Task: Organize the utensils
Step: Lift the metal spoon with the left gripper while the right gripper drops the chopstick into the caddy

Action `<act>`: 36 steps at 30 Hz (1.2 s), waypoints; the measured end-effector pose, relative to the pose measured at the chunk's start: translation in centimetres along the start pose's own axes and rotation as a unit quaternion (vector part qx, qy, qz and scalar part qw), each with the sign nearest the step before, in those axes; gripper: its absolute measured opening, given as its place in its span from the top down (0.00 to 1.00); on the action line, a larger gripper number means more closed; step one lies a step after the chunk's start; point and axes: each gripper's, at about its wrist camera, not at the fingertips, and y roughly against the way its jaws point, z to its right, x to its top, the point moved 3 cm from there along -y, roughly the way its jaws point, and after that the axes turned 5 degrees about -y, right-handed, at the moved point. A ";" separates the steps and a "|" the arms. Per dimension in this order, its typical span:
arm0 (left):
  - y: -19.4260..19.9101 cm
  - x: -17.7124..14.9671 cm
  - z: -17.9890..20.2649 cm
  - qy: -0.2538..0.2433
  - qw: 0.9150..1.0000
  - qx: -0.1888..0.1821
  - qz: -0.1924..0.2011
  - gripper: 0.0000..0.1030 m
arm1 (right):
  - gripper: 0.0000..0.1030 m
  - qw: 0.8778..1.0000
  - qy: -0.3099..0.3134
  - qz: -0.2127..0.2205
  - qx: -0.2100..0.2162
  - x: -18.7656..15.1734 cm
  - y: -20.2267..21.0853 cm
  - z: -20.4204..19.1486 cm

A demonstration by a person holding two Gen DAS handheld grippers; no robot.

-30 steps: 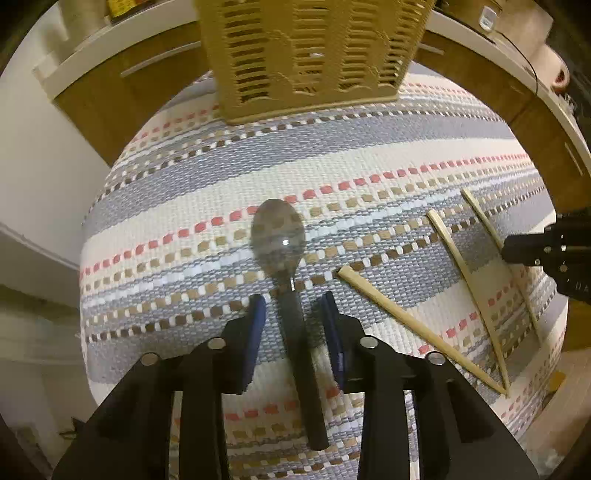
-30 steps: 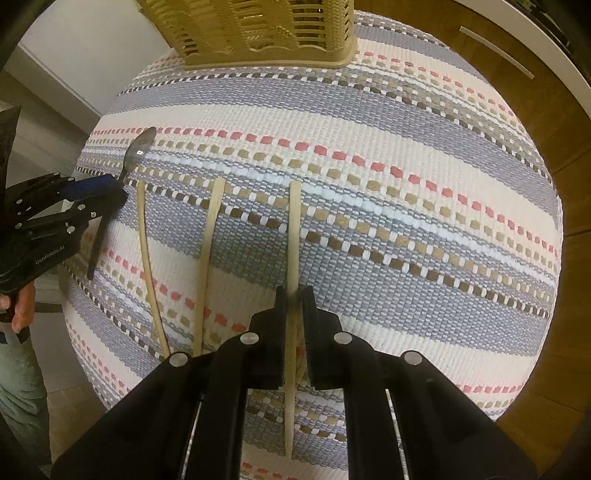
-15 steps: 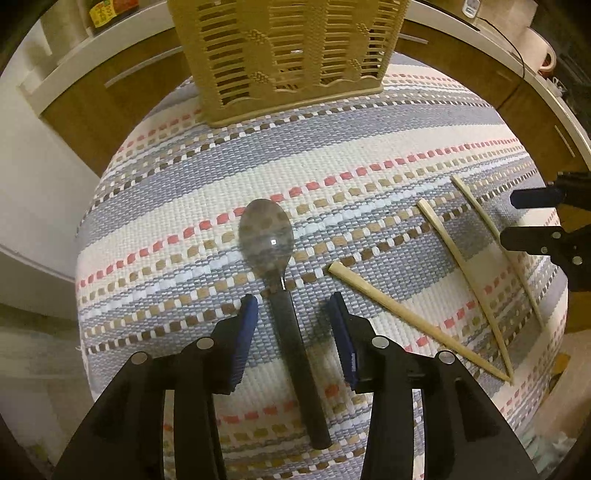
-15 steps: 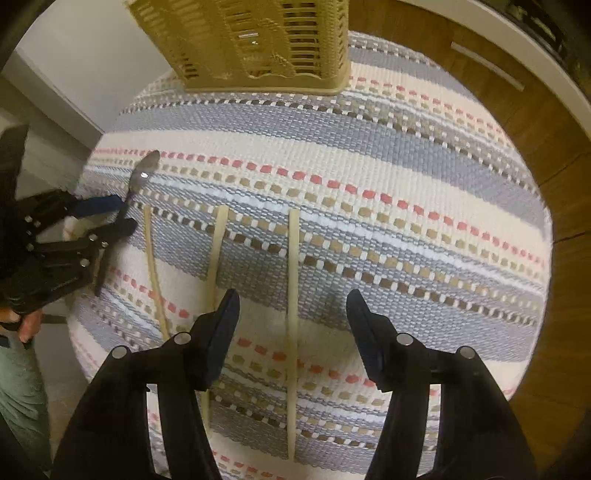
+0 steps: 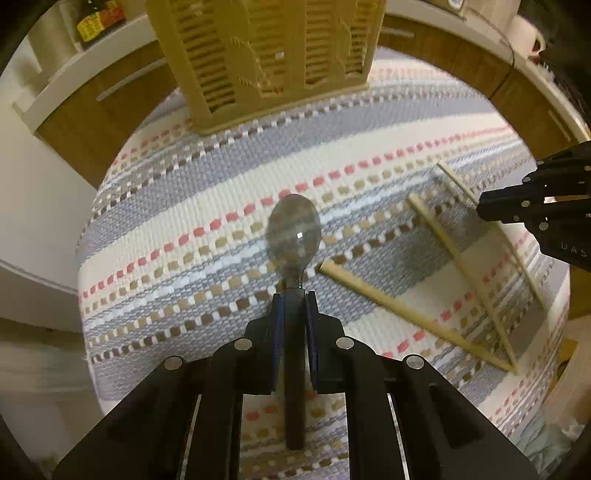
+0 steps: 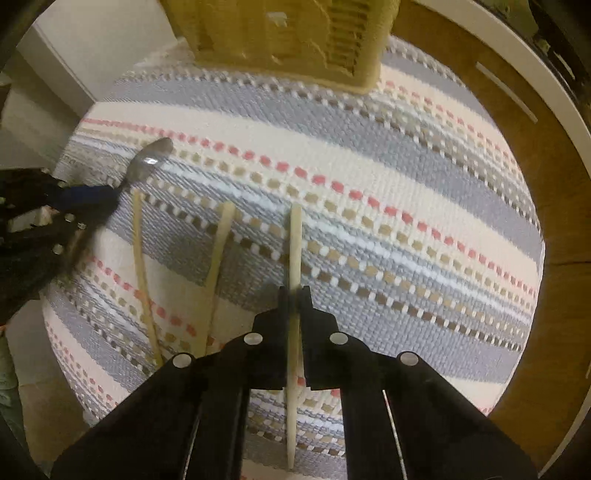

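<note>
A spoon [image 5: 293, 232] with a metal bowl and a dark handle lies on the striped mat [image 5: 177, 199]. My left gripper [image 5: 293, 299] is closing, and its blue pads press the handle just below the bowl. Three pale wooden chopsticks lie to the right. In the right wrist view the rightmost chopstick [image 6: 295, 240] runs between the closing jaws of my right gripper [image 6: 294, 295], which pinch it near its middle. The other two chopsticks [image 6: 221, 236] [image 6: 138, 240] lie loose to its left. The spoon [image 6: 149, 160] and left gripper [image 6: 92, 199] show at the left edge.
A tan slotted utensil basket [image 5: 266, 62] stands upright at the far end of the mat. Wooden cabinet fronts under a white counter [image 5: 92, 55] ring the table behind it. A bottle [image 5: 92, 22] stands on the counter at far left.
Both grippers stood open half a second ago. The left has shut on the spoon handle and the right has shut again on the rightmost chopstick. The basket looms nearer in both views.
</note>
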 end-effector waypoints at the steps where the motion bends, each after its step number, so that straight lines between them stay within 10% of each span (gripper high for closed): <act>1: 0.6 0.1 -0.1 0.005 1.000 -0.002 0.021 0.91 | 0.96 1.000 -0.003 0.011 0.011 0.1 0.9 0.2; 11: 10.9 3.3 -1.7 0.030 0.977 -0.030 0.210 0.91 | 0.96 0.980 0.017 0.189 0.066 2.6 12.4 0.4; 23: 21.7 10.6 -5.0 0.104 0.895 -0.065 0.429 0.90 | 0.96 0.914 0.003 0.399 0.071 8.2 22.6 2.9; 29: 20.0 13.5 -6.1 0.118 0.887 -0.082 0.439 0.90 | 0.99 0.917 0.006 0.389 0.094 10.9 21.6 4.1; 36: 16.4 13.2 -7.3 0.121 0.892 -0.096 0.424 0.90 | 0.94 0.951 0.043 0.291 0.099 9.2 14.3 4.1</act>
